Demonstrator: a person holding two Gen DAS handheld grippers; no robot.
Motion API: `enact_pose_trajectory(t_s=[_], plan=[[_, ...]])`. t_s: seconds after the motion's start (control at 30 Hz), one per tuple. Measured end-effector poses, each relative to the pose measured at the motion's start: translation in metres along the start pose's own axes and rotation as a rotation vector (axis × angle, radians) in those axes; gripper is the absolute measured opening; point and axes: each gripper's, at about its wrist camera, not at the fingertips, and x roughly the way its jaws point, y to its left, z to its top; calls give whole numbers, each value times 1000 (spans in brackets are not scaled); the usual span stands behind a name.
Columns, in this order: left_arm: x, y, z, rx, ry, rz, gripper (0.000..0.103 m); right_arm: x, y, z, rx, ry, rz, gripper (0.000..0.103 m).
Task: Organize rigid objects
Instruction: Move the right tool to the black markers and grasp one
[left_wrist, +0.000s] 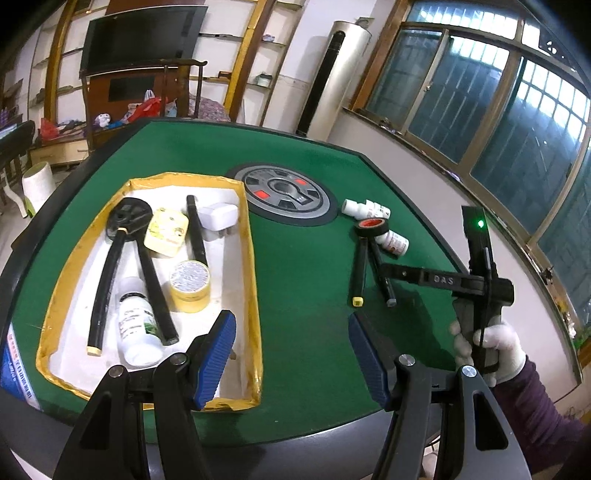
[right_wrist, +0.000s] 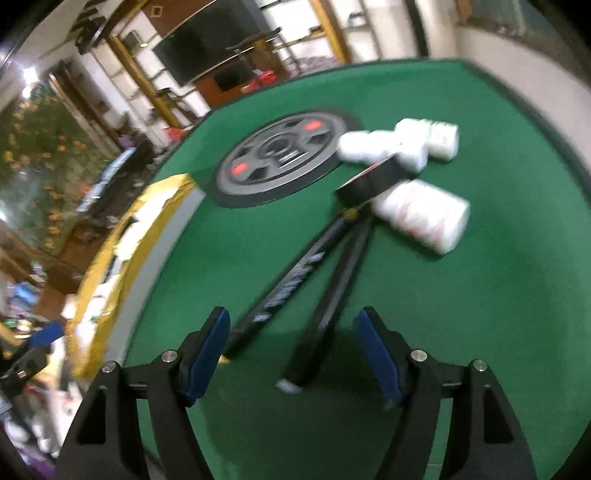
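Observation:
A yellow-rimmed tray on the green table holds black sticks, a white bottle, a tape roll, a yellow plug and a white charger. My left gripper is open and empty above the tray's right rim. Two black markers, a black tape roll and white bottles lie on the felt at the right. My right gripper is open, low over the near ends of the markers; it also shows in the left wrist view.
A round grey dial sits in the table's middle. The table edge curves off at the right, with a wall and windows beyond. Shelves, a TV and a chair stand behind the table.

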Motion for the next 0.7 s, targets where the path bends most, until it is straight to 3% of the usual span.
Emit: enact_pose_trajectory(t_s=[0.17, 0.27, 0.4, 0.6, 0.7], plan=[[10, -3, -2, -8, 23, -12, 67, 3, 0, 2, -20, 8, -150, 68], [14, -6, -3, 0, 36, -9, 67, 12, -2, 4, -38, 28, -219, 50], [18, -16, -1, 26, 48, -7, 67, 23, 1, 10, -48, 31, -287, 37], [39, -43, 2, 76, 97, -21, 67, 39, 3, 29, -41, 19, -294, 37], [58, -62, 3, 118, 139, -12, 67, 36, -2, 29, -42, 18, -295, 18]])
